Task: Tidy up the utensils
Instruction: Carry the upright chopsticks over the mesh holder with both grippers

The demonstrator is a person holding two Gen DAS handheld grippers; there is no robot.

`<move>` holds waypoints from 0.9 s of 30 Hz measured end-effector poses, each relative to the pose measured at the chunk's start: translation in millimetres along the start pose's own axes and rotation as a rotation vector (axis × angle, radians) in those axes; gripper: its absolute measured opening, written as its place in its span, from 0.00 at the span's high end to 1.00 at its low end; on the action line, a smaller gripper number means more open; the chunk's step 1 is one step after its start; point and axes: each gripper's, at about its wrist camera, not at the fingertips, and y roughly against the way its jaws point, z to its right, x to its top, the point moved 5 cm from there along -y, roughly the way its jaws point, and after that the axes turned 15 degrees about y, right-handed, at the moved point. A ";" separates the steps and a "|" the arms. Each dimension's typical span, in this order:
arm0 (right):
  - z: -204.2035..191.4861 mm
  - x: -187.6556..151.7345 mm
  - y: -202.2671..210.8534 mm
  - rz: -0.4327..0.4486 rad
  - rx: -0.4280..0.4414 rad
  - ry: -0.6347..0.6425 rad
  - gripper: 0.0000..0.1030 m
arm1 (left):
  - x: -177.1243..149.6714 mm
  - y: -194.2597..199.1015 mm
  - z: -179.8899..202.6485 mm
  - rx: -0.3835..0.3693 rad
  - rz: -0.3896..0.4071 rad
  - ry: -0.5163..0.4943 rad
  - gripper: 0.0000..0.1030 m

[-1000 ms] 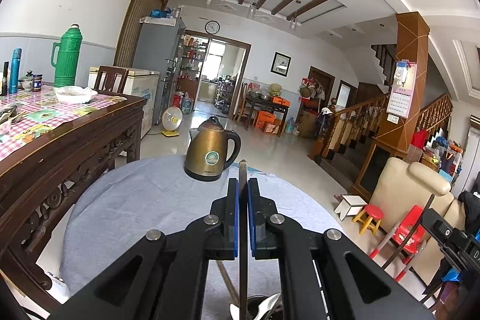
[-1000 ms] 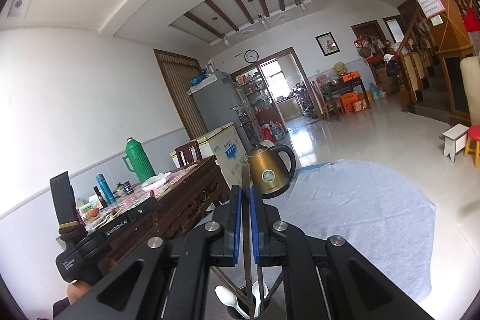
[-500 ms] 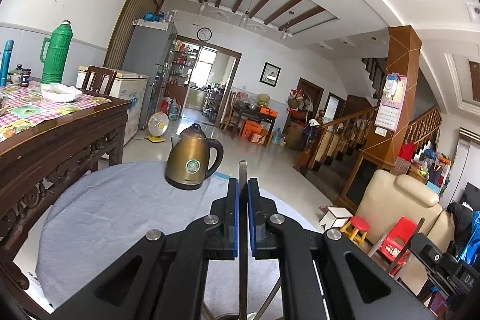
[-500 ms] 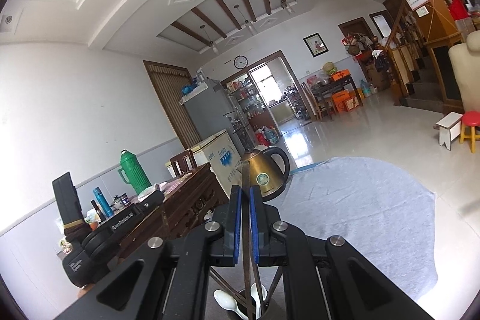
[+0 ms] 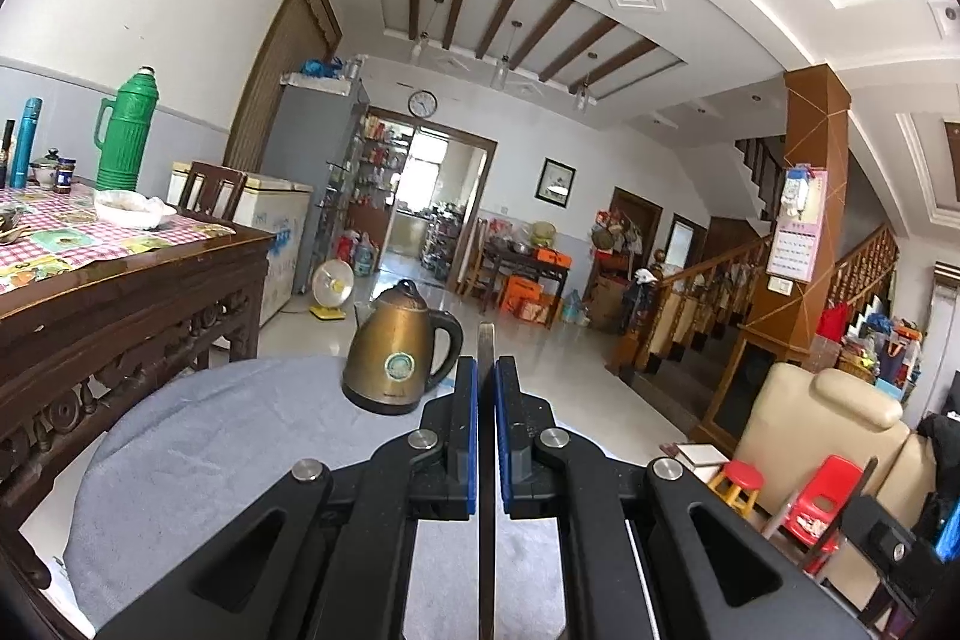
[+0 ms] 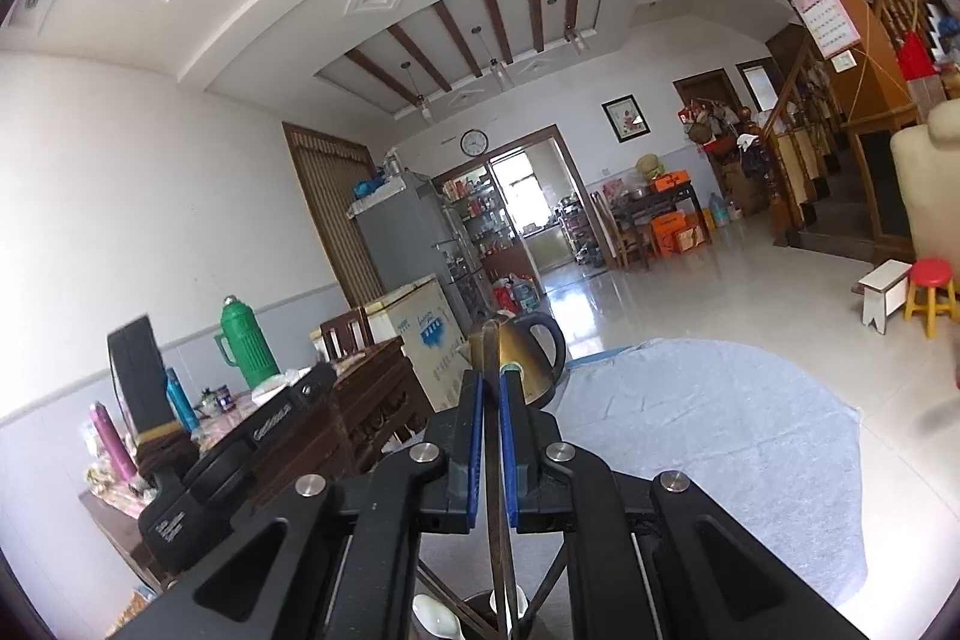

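Pinching from both sides, the left gripper [image 5: 486,388] has its blue-padded black jaws drawn almost together on a thin, flat, grey metal utensil handle [image 5: 486,508], which stands upright between the pads and pokes up a little past their tips. What kind of utensil it is cannot be told, since its lower end runs out of the bottom of the left wrist view.

The right gripper [image 6: 492,400] is closed the same way, its blue pads squeezing a slim, upright, brownish metal utensil handle [image 6: 497,472] whose rounded top rises above the fingertips. Below that gripper, at the bottom edge of the right wrist view, sits a dark round utensil holder [image 6: 480,604] with white spoons [image 6: 435,617] and thin dark sticks leaning in it; the held handle runs down toward the holder, though whether it touches it cannot be made out.

Both grippers hang over a round table covered with a pale blue-grey cloth [image 5: 228,454]. A brass-coloured electric kettle with a black handle [image 5: 399,358] stands on the far part of the cloth, well apart from the left gripper's tips. A dark carved wooden table with a red checked cloth [image 5: 126,292] stands to the left, just beside the round one.
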 end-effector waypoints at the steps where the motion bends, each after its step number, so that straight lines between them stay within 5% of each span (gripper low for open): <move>1: -0.8 -2.0 -1.6 -0.006 0.001 0.005 0.94 | -1.1 -1.7 -0.5 0.006 0.007 -0.003 0.95; 8: -10.4 -5.9 -11.0 -0.038 0.007 0.042 0.94 | -18.5 -11.3 -14.0 0.035 0.044 0.006 0.95; 27: -10.6 -26.2 -30.5 -0.168 0.030 0.072 0.94 | -56.4 0.0 -6.8 0.084 -0.023 -0.137 0.94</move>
